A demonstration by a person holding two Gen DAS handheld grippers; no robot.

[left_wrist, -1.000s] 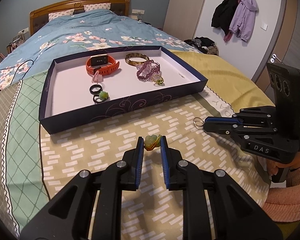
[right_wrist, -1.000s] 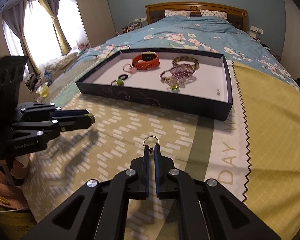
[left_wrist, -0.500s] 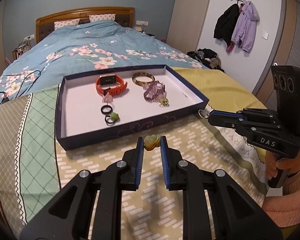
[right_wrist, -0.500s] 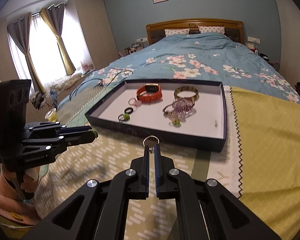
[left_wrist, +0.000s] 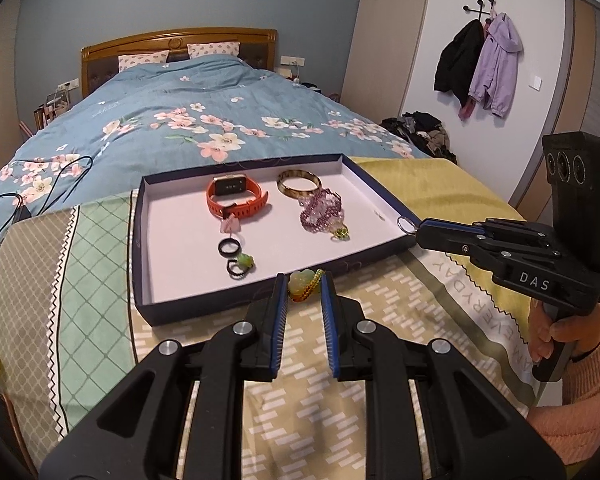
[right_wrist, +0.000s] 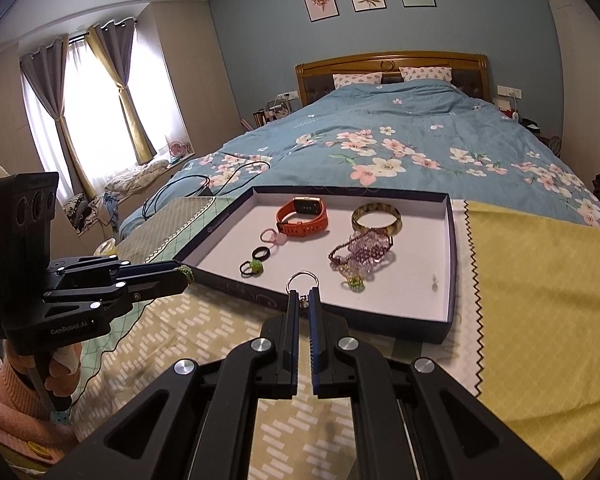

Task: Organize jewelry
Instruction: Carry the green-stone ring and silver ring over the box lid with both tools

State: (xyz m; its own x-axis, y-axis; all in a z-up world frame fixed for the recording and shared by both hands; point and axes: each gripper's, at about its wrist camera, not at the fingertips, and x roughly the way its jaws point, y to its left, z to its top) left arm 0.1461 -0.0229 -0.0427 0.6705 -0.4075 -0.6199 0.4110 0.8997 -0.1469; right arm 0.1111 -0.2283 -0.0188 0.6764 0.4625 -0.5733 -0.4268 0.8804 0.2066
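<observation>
— Stock in hand: left gripper (left_wrist: 303,286) clamped on a green charm bracelet (left_wrist: 305,283); right gripper (right_wrist: 304,298) pressed together on a silver ring (right_wrist: 302,279). Both hover at the tray (right_wrist: 451,240) near edge.

— Advice?

— I'd carry each over the wall, lower to bare floor, then release.

— Tray count?

— One orange watch (left_wrist: 236,197), one bangle (left_wrist: 299,184), one purple beaded piece (left_wrist: 322,213), three small rings, perhaps; they overlap.
</observation>
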